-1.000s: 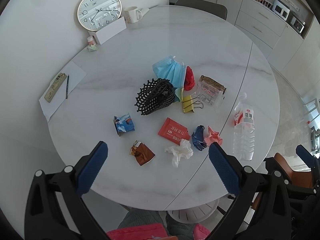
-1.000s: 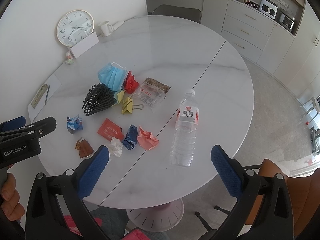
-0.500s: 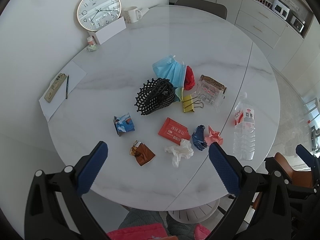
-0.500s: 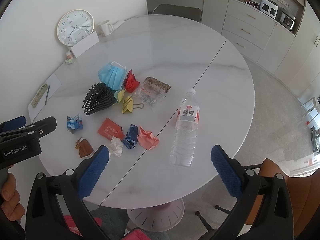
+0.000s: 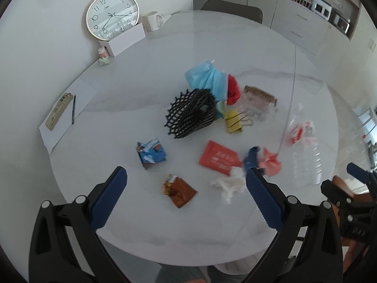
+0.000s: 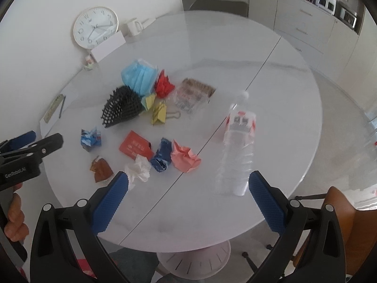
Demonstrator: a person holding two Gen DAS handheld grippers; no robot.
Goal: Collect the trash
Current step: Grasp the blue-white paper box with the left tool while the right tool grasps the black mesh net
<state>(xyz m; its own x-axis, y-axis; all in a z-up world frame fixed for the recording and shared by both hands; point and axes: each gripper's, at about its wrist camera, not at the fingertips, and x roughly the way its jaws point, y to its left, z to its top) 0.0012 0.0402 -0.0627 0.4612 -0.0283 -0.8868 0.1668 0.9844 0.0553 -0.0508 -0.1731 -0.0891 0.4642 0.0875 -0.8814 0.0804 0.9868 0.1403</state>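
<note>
Kitchen-dining room, cabinets at the back, round white marble counter [image 6: 235, 54] pushed against a white wall. Wall clock [image 5: 112, 16], white box [image 5: 123, 39] and mug [image 5: 152, 20] at the far edge; notepad with pen [image 5: 68, 112] far left of the left fingers.

Left gripper [image 5: 186, 188] hovers over the near edge, fingers wide apart, nothing held. Brown wrapper [image 5: 179, 190] sits between the two fingers, just ahead of the tips. White tissue wad [image 5: 229, 185] just inside the right finger; blue crumpled wrapper [image 5: 251, 156] and pink paper ball [image 5: 271, 161] right above that finger's tip, blurred. Red packet [image 5: 219, 156] ahead, between the fingers. Blue-white crumpled pack [image 5: 152, 152] ahead of the left finger. Further ahead: black mesh basket [image 5: 192, 115] lying on its side, blue face mask [image 5: 205, 77] behind it, red scrap [image 5: 233, 89], yellow binder clip [image 5: 234, 120], clear snack bag [image 5: 259, 101]. Clear plastic bottle [image 5: 304, 148] lies flat, out past the right finger.

Right gripper [image 6: 187, 188] also wide open, empty, over the near edge. Bottle [image 6: 238, 148] lies ahead, just inside the right finger, its base near that tip, cap pointing away. Tissue [image 6: 139, 168] touches the left finger tip in view; blue wrapper [image 6: 162, 154] and pink ball [image 6: 186, 158] ahead between the fingers. The other gripper and the hand [image 6: 14, 219] holding it show well left of the left finger.
</note>
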